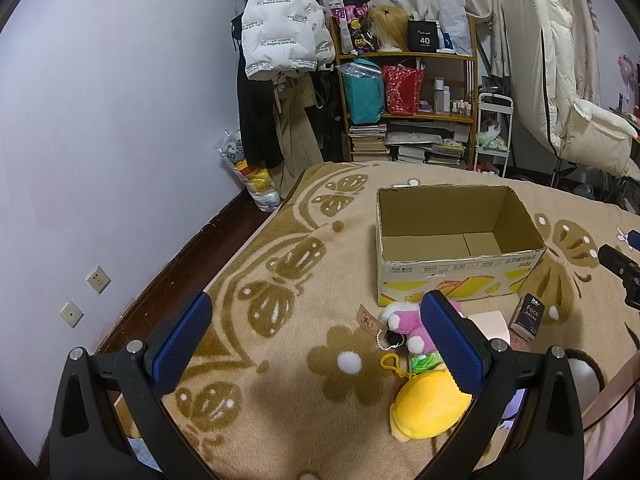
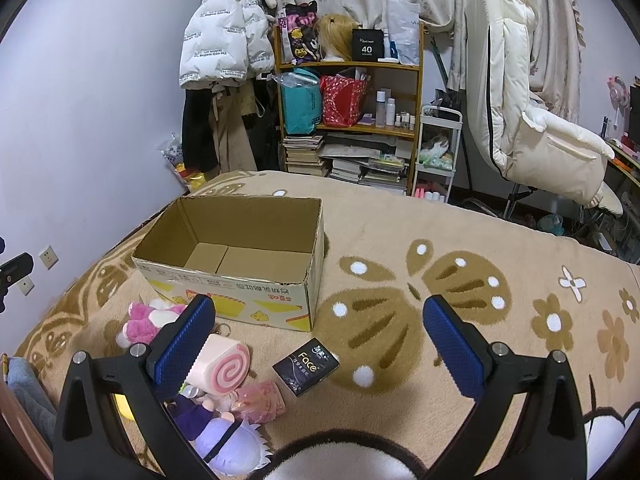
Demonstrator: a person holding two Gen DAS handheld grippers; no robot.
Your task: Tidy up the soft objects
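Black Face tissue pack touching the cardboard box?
Apart. Right wrist view: a strip of blanket shows between the tissue pack and the cardboard box.

You get even, cool indoor light from overhead; a soft shadow falls on the beige butterfly-patterned blanket [image 1: 304, 392] just before the open cardboard box [image 1: 460, 276]. Focus stays sharp around that box, while fisheye bending curves everything toward the black corners.

Pink swirl-roll plush [image 1: 489, 322] mostly hidden behind left hand-held gripper [image 1: 316, 344] finger; purple-haired doll [image 2: 224, 436] partly behind right gripper frame.
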